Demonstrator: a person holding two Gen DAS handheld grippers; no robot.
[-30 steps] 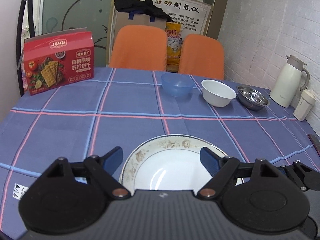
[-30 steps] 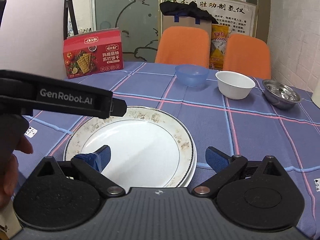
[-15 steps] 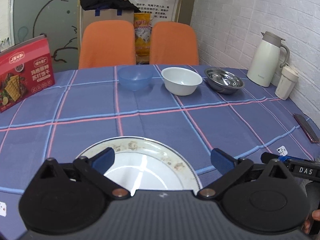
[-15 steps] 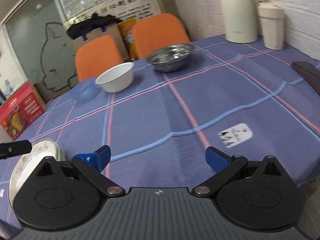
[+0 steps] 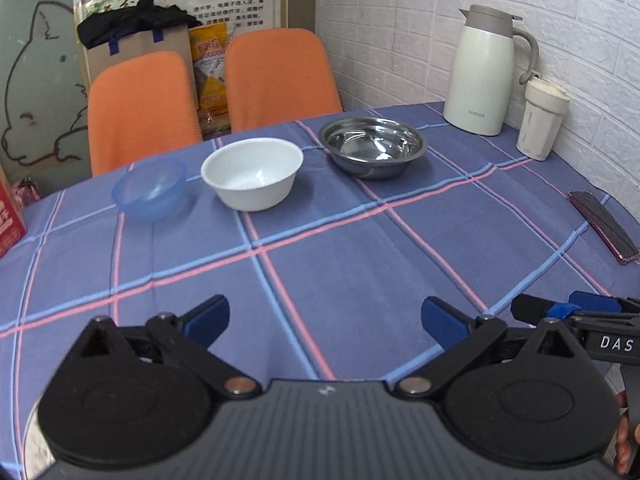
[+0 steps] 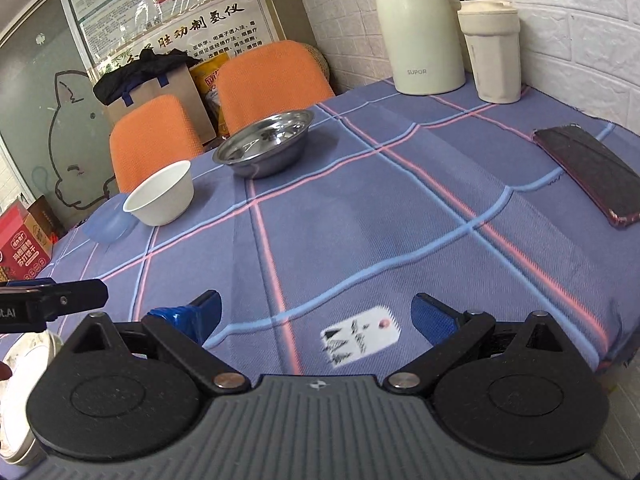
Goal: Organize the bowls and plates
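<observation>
Plates show only as a pale sliver at the near left edge of my right wrist view, mostly hidden behind my own gripper body; I cannot tell how many are stacked. My left wrist view does not show them at all. The three bowls sit in a row on the far side of the table: the blue plastic bowl on the left, the white bowl in the middle, the steel bowl to the right, each apart from its neighbour. From the right wrist the blue bowl is half covered by the white one.

My left gripper has its jaws spread wide with nothing between them, hanging over bare cloth. My right gripper is likewise wide open and empty, over a small printed marker tag that the left view misses. Each view catches the tip of the other gripper at its edge.

The right view gives the phone whole; in the left it lies near the right edge. The cream thermos and tumbler stand far right by the brick wall. The red cracker box is cut off in both views.

Half a second ago the left view had the plate right under its jaws; now that view has swung right and the plate is out of it.
</observation>
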